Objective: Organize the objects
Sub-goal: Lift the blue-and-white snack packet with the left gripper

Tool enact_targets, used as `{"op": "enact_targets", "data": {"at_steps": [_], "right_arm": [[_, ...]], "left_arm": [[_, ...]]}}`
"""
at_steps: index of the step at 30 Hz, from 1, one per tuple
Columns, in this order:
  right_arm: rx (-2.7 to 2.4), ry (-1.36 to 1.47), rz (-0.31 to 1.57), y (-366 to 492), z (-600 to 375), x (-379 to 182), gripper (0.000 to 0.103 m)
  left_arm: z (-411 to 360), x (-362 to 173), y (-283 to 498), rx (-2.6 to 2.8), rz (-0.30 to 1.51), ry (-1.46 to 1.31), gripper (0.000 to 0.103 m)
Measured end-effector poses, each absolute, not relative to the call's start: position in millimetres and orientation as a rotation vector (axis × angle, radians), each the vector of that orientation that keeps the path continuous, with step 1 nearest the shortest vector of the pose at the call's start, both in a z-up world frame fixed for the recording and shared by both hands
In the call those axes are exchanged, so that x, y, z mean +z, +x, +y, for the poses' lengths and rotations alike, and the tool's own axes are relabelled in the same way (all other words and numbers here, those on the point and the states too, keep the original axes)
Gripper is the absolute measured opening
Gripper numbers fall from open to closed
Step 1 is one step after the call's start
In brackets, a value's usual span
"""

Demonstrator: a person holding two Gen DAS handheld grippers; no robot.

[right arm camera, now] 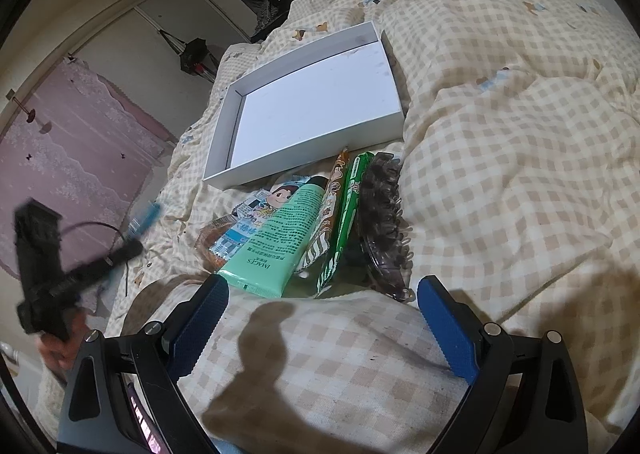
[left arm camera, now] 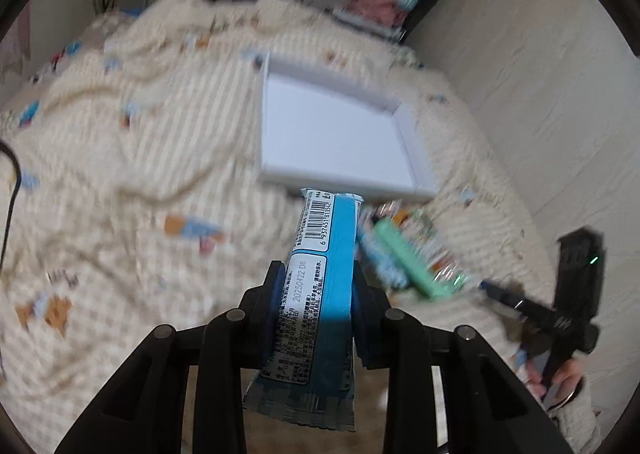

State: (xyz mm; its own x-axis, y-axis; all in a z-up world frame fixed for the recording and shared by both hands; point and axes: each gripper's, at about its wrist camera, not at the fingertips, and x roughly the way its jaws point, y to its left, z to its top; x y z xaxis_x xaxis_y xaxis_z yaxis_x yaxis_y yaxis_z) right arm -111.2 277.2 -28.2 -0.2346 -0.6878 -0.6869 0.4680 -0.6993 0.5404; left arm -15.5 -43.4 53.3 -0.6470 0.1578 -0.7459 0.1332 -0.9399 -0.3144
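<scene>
My left gripper (left arm camera: 318,286) is shut on a blue snack bar (left arm camera: 320,254) and holds it above the bed, just short of the empty white box (left arm camera: 332,133). My right gripper (right arm camera: 322,294) is open and empty, low over the quilt, just in front of a pile: a green tube (right arm camera: 280,230), a green snack stick (right arm camera: 346,209), an orange-brown wrapper (right arm camera: 334,189), a cartoon-face packet (right arm camera: 280,193) and a dark hair claw (right arm camera: 380,213). The white box (right arm camera: 312,105) lies beyond the pile. The left gripper (right arm camera: 132,250) shows blurred at the left.
A checked cream quilt (right arm camera: 500,133) covers the bed, bunched high on the right. A pink curtain (right arm camera: 64,157) hangs at the left. Pink clothes (left arm camera: 376,3) lie at the bed's far end. The right gripper (left arm camera: 492,290) shows at the right in the left view.
</scene>
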Motion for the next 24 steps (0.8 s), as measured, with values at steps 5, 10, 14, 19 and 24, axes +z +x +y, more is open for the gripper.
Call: {"op": "enact_targets", "data": {"at_steps": [5, 10, 14, 19, 24], "right_arm": [[-1.991, 1.270, -0.287, -111, 278, -28, 0.096], [-2.005, 1.283, -0.273, -111, 276, -29, 0.096], [-2.011, 1.292, -0.250, -110, 274, -30, 0.096], [-2.015, 1.305, -0.263, -111, 277, -32, 0.096], [-2.007, 1.324, -0.261, -112, 275, -35, 0.097]], "left_arm": [[-51, 105, -27, 2.871, -0.631, -1.106, 0.033], [-57, 132, -55, 2.855, -0.717, -0.933, 0.033], [-69, 125, -77, 2.859, -0.821, -0.935, 0.033], [-79, 84, -64, 2.871, -1.005, -0.845, 0.033], [-73, 40, -66, 2.762, -1.019, -0.911, 0.033]]}}
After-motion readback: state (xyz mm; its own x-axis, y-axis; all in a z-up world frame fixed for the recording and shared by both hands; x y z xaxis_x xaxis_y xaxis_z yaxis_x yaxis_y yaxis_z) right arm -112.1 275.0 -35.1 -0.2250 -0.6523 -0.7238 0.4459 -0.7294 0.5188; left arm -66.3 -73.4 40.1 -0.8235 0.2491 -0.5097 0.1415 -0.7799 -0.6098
